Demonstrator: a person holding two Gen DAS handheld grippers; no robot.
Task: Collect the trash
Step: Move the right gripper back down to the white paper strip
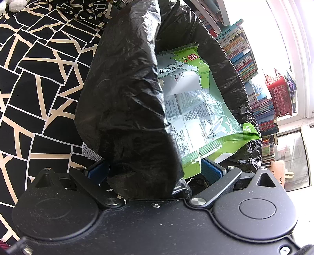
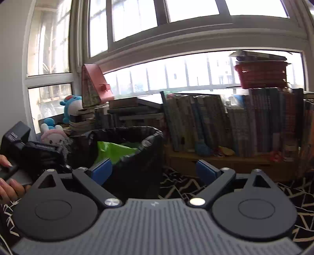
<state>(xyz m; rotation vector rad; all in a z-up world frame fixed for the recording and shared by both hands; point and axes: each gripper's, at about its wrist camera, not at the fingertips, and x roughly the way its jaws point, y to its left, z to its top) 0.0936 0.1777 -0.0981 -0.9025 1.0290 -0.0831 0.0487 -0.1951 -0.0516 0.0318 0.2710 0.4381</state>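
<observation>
Between the left gripper's (image 1: pixel 155 172) pads the black trash bag's (image 1: pixel 125 102) rim is pinched, the green wrapper (image 1: pixel 198 109) lying inside just ahead, while the right gripper (image 2: pixel 155 172) gapes empty beside it; a slipping pinch could collapse the mouth.

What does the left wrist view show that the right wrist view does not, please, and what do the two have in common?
Only the left wrist view shows the printed face of the green snack wrapper inside the black trash bag, whose edge lies between the left gripper pads. Only the right wrist view shows the open, empty right gripper, plush toys, upper windows and a hand. Both show the bag, wrapper, books, red basket and patterned fabric.
</observation>
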